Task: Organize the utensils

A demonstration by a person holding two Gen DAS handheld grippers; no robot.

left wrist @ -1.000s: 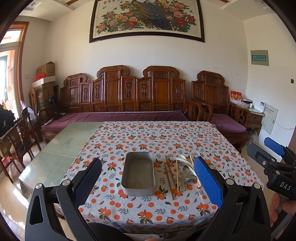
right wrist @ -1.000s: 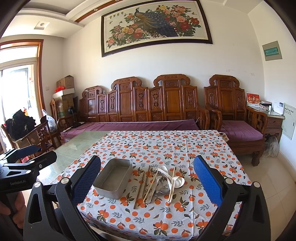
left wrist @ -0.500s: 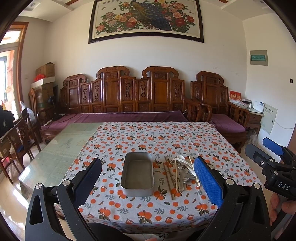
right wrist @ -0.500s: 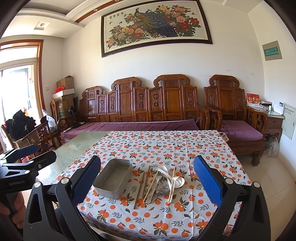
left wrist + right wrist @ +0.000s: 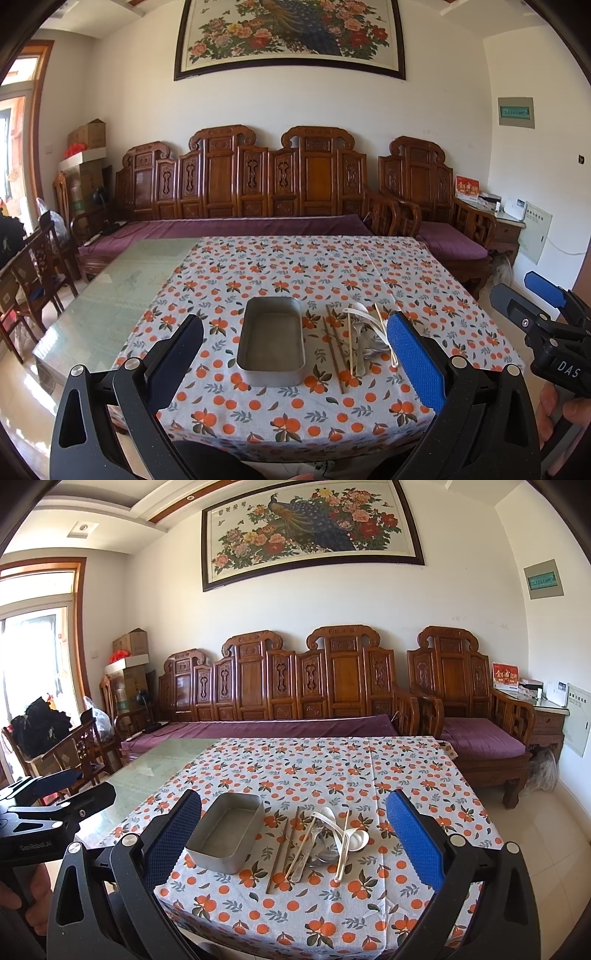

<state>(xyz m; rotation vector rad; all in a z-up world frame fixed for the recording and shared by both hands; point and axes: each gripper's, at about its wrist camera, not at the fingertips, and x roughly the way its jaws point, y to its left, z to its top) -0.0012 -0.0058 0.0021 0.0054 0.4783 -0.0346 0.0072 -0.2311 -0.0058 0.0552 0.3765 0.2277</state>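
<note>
An empty rectangular metal tray (image 5: 272, 341) (image 5: 226, 832) sits on the orange-patterned tablecloth (image 5: 288, 273) (image 5: 332, 771). Right of it lies a loose pile of utensils (image 5: 364, 341) (image 5: 321, 840): brown chopsticks (image 5: 282, 853), pale chopsticks, metal spoons and a white spoon (image 5: 356, 840). My left gripper (image 5: 295, 354) hovers open, short of the table's near edge, facing the tray. My right gripper (image 5: 293, 834) is open too, held back from the table and facing the pile. Neither holds anything. Each gripper shows at the edge of the other's view.
Bare glass tabletop (image 5: 110, 288) lies left of the cloth. A carved wooden bench with purple cushions (image 5: 229, 225) lines the far wall, with a matching armchair (image 5: 476, 716) at right. Wooden chairs (image 5: 33, 273) stand at left. A hand (image 5: 557, 413) holds the right gripper's handle.
Both grippers have drifted very slightly; the tray and utensils lie where they were. Both stay open.
</note>
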